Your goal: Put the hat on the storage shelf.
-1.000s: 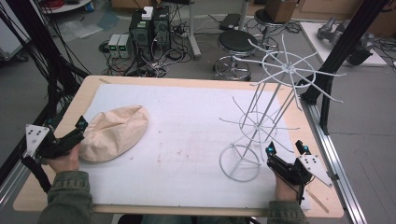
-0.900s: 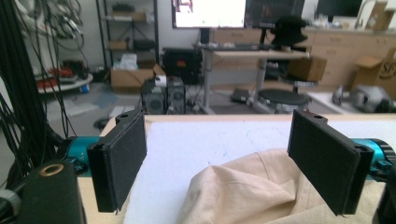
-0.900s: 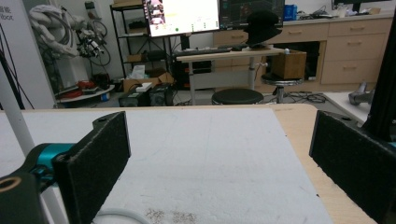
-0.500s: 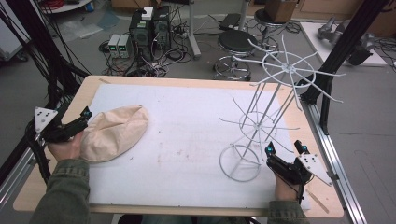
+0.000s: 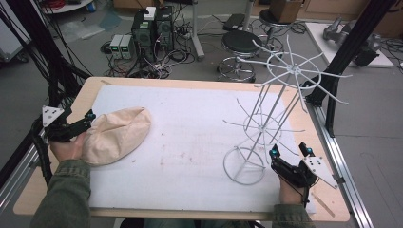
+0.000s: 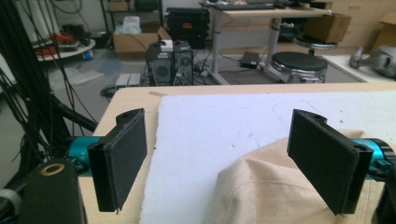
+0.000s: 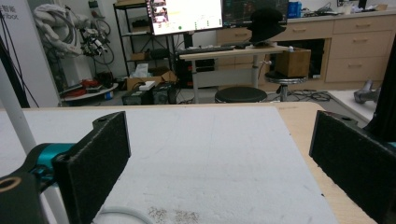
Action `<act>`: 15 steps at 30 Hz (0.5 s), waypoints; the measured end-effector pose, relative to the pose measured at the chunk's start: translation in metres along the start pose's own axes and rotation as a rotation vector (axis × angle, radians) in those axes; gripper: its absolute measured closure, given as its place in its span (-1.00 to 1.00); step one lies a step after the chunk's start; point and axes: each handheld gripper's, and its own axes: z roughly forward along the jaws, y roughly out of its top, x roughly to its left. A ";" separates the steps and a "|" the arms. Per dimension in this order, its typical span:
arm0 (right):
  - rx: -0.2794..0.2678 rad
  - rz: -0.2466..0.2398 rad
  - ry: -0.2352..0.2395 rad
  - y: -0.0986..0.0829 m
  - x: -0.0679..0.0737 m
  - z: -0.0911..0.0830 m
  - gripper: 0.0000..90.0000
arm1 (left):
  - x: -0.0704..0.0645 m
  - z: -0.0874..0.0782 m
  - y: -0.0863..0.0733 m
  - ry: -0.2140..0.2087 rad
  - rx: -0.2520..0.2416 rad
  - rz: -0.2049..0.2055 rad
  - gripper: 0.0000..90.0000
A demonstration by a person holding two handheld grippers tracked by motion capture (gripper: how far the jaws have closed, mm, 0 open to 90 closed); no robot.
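Note:
A beige cloth pouch (image 5: 116, 135) lies on the left of the white mat (image 5: 190, 123). My left gripper (image 5: 78, 118) stands open at the pouch's left end, and the hand behind it rests against the cloth. In the left gripper view the cloth (image 6: 261, 186) bulges up between the open gripper (image 6: 223, 156) jaws, nearer the right pad (image 6: 322, 158). A white wire rack (image 5: 266, 123) stands on the right, its base ring (image 5: 244, 165) on the mat. My right gripper (image 5: 289, 152) sits open just right of that ring. Nothing lies between the right gripper (image 7: 226, 161) jaws; the rack's pole (image 7: 14, 112) passes on the left.
The wooden table (image 5: 119, 83) carries the mat. A black frame post (image 5: 342, 57) rises at the back right and a metal rail (image 5: 342, 171) runs along the right edge. Cables (image 5: 43, 57) hang at the left. Stools and computers stand on the floor beyond.
My left gripper has moved a little forward along the pouch's left end. The pouch, the rack and the right gripper have stayed put.

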 end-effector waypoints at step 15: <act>0.001 0.004 0.004 0.000 -0.001 0.000 -0.90 | 0.003 0.032 -0.005 -0.081 0.266 0.068 -0.47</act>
